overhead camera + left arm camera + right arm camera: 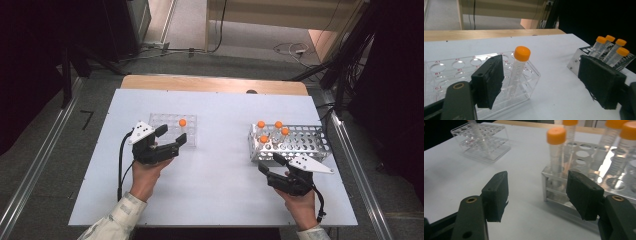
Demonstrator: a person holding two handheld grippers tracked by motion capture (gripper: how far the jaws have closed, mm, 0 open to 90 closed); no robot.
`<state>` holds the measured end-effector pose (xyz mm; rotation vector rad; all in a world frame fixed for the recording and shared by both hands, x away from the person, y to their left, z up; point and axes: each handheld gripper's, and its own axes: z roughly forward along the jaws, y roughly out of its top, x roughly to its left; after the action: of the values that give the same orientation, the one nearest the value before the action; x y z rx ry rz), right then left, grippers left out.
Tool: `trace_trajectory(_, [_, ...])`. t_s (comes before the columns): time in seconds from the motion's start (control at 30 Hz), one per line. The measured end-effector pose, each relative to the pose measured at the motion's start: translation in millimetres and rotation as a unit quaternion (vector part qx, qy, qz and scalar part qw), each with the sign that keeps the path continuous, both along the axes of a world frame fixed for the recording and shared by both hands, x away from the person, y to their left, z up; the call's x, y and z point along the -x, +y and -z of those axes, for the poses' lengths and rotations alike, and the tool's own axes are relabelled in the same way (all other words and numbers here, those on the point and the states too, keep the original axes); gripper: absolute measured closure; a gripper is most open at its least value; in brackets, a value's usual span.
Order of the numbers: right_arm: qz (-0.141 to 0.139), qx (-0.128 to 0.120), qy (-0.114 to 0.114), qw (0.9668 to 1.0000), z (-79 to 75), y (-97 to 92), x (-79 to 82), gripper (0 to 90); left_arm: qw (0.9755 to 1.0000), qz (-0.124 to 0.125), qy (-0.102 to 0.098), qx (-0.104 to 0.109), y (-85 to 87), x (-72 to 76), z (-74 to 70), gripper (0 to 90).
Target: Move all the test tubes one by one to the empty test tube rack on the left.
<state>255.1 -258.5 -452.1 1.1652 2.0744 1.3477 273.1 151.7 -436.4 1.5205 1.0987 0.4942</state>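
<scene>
A clear plastic rack (pixel 165 120) (pixel 456 72) stands left of the table's middle, with one orange-capped tube (pixel 182 125) (pixel 519 72) upright in a hole near its right end. My left gripper (pixel 172 136) (pixel 544 82) is open just in front of that tube. The tube rises close beside the left jaw, and no pad presses on it. On the right, a metal rack (pixel 300 145) (pixel 559 192) holds several orange-capped tubes (pixel 272 131) (pixel 610 47). My right gripper (pixel 270 164) (pixel 541 195) is open at the metal rack's near left corner, where one tube (pixel 556 152) stands.
The white table top (pixel 220 175) lies bare between the two racks. A wooden strip (pixel 210 84) runs along its far edge. Metal rails (pixel 350 150) flank the table, and cables (pixel 290 50) lie on the floor beyond. The clear rack (pixel 481 142) appears far left in the right gripper view.
</scene>
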Motion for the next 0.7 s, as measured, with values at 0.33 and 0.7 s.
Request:
trace_trajectory(0.33, [0.090, 0.006, -0.024, 0.9957, -0.2, -19.4, -20.5, 34.1, 0.9997, 0.023, 0.004, 0.004, 0.4, 7.4, 3.9, 12.4])
trace_trajectory(0.7, [0.132, 0.023, -0.040, 0.9901, 5.6, -25.6, -52.1, 48.4, 0.9991, 0.043, 0.006, 0.000, -8.6, 7.1, 6.8, 13.2])
